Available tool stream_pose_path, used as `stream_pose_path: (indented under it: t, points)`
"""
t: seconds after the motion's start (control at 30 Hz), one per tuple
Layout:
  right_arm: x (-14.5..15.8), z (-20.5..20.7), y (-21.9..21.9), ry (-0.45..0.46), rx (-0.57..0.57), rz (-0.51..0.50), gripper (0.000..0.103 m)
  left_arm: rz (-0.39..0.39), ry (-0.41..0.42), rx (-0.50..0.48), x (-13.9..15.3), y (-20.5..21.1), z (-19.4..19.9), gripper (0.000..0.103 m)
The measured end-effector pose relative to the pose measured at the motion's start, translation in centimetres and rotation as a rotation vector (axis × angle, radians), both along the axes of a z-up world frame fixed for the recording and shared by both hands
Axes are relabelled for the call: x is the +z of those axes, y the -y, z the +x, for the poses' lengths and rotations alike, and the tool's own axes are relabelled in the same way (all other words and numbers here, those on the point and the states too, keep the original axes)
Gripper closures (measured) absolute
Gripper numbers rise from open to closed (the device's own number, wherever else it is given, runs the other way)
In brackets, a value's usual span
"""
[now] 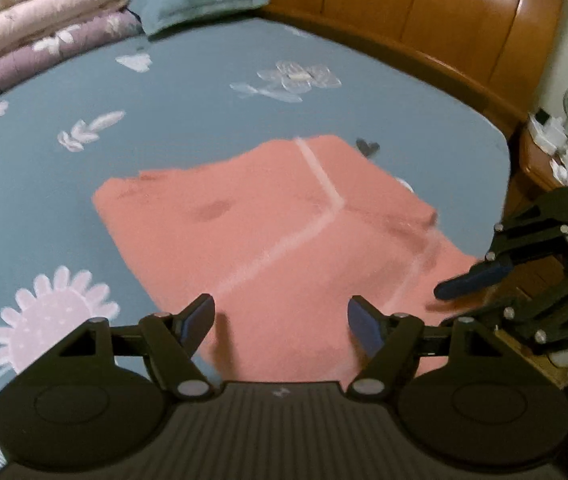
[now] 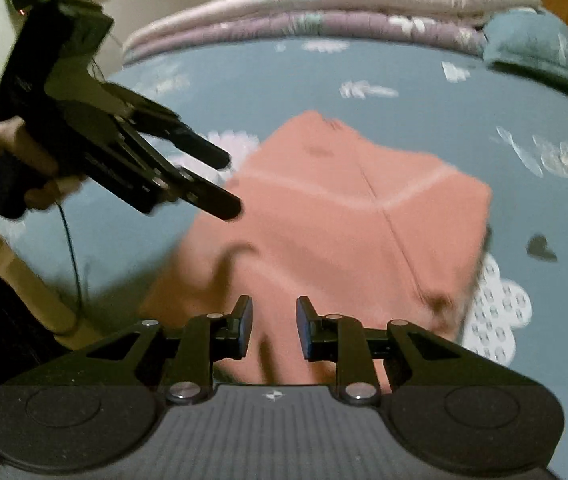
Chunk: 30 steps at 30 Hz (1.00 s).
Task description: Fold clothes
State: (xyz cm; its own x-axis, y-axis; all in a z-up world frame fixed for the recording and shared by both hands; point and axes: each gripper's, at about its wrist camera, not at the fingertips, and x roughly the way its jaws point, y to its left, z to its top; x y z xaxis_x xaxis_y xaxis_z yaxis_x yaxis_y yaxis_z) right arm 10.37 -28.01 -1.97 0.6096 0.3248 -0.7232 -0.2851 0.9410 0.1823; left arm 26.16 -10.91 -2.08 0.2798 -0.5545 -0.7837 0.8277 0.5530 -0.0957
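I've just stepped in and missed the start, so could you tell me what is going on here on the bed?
A person is folding a salmon-pink garment on a bed with a blue-grey floral sheet, using a handheld gripper in each hand. The garment lies flat, already folded into a compact shape. The left gripper is open above its near edge, and the right gripper hovers over it too, jaws slightly apart; neither holds any cloth. Folded quilts are stacked at the far side.

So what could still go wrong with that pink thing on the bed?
The folded pink garment lies loose, gripped by neither the left gripper nor the right gripper. A finger passing low might catch an edge and undo the fold. Its near edge sits close to the bed's side, so it could slide off.
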Motion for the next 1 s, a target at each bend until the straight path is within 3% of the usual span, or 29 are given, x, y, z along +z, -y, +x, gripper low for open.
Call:
stream_pose_path:
  t: [0.1,0.23,0.33,0.37,0.57,0.8,1.0]
  points:
    - [-0.5,1.5,-1.5,0.003,0.027,0.020,0.074,0.038,0.022,0.035,-0.2,0.2,0.3,0.028]
    - [-3.3,3.2,-2.6,-0.108,0.033,-0.007,0.073,0.084,0.039,0.059,-0.7,-0.3,0.0,0.028]
    - [-2.1,3.5,-1.9,-0.083,0.018,-0.015,0.070,0.096,0.052,0.085,-0.5,-1.1,-0.1,0.026]
    - [-1.7,3.6,-1.7,-0.075,0.012,-0.017,0.064,0.099,0.057,0.095,-0.5,-1.4,-0.1,0.025]
    - [1.1,5.3,1.1,0.011,-0.083,-0.033,0.039,0.080,0.073,0.131,0.2,-1.1,0.8,0.024]
    - [-0.3,8.7,3.5,0.000,-0.152,-0.057,0.036,0.065,0.074,0.131,0.4,0.5,0.7,0.024]
    - [-2.5,8.6,4.3,-0.037,-0.194,-0.048,0.031,0.027,0.020,0.130,-0.1,1.6,0.3,0.024]
